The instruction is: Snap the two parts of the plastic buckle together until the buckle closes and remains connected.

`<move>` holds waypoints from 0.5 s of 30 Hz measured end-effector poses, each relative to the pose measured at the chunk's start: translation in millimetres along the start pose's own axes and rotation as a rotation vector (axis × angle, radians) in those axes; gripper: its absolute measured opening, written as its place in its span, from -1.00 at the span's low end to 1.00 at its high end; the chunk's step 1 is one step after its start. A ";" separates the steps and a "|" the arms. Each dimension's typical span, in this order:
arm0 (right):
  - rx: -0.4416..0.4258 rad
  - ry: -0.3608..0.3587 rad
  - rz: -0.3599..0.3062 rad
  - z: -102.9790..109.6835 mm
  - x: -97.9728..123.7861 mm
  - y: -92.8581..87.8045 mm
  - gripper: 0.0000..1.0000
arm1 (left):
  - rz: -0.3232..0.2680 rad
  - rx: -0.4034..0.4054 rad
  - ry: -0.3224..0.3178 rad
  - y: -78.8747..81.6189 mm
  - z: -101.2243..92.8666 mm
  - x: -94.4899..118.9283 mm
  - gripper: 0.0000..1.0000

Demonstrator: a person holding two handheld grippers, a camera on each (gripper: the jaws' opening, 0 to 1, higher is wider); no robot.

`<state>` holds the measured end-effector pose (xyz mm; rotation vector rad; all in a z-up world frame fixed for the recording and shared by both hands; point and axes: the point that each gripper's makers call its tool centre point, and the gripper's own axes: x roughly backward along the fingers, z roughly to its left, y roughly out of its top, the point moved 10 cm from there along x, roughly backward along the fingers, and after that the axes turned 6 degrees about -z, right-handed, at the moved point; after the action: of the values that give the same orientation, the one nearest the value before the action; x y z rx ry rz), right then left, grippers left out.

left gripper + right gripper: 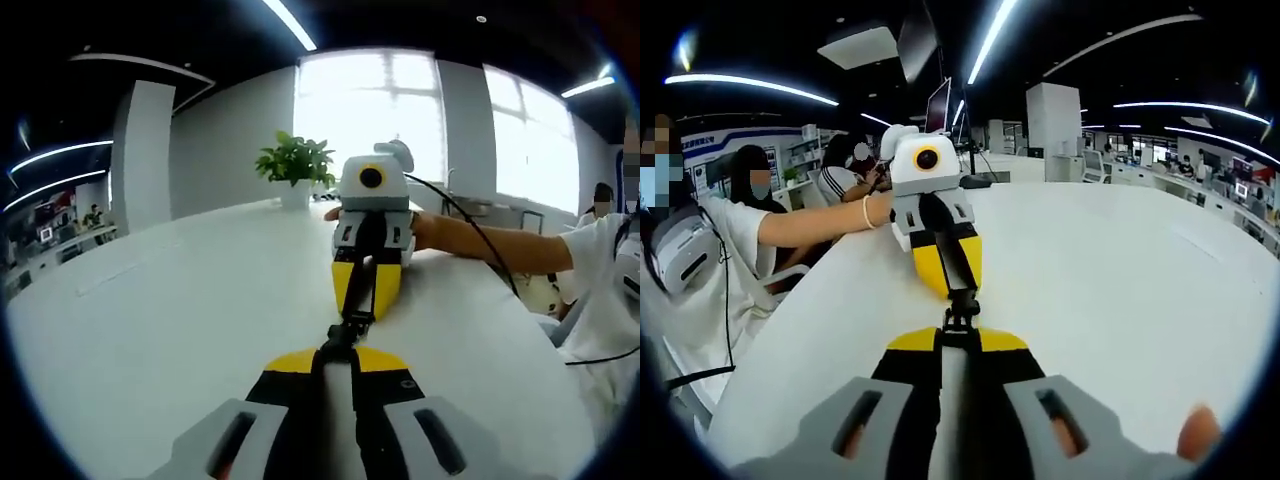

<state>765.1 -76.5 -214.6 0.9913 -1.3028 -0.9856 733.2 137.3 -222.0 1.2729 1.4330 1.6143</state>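
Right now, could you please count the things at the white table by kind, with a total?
Grippers: 2, the left gripper and the right gripper, facing each other
Black buckle with strap: 1, the buckle between the two grippers
Potted plants: 1, the potted plant
White tables: 1, the table
Total: 5

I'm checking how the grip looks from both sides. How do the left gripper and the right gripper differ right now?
In the left gripper view, the right gripper faces the camera with a potted plant and bright windows behind it. In the right gripper view, the left gripper faces the camera with seated people and office desks behind it. Shared: both have yellow-tipped jaws shut on a dark strap, with the black buckle between them above the white table.
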 end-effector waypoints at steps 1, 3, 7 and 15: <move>0.004 0.002 0.001 0.7 0.2 0.0 -0.77 | 0.000 -0.001 -0.002 -0.2 -0.4 0.2 -0.79; 0.004 0.002 0.003 1.3 1.2 -0.1 -0.77 | 0.001 0.001 -0.005 -0.1 0.6 1.3 -0.79; 0.002 0.008 0.000 0.7 2.6 -0.5 -0.77 | 0.001 0.000 -0.011 -0.8 -1.2 1.9 -0.79; 0.016 0.020 0.003 0.8 2.2 -0.3 -0.77 | 0.000 -0.004 -0.030 -1.1 -3.6 2.0 -0.79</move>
<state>764.4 -78.8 -214.2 1.0089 -1.2971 -0.9612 729.1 138.0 -222.3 1.2900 1.4108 1.5908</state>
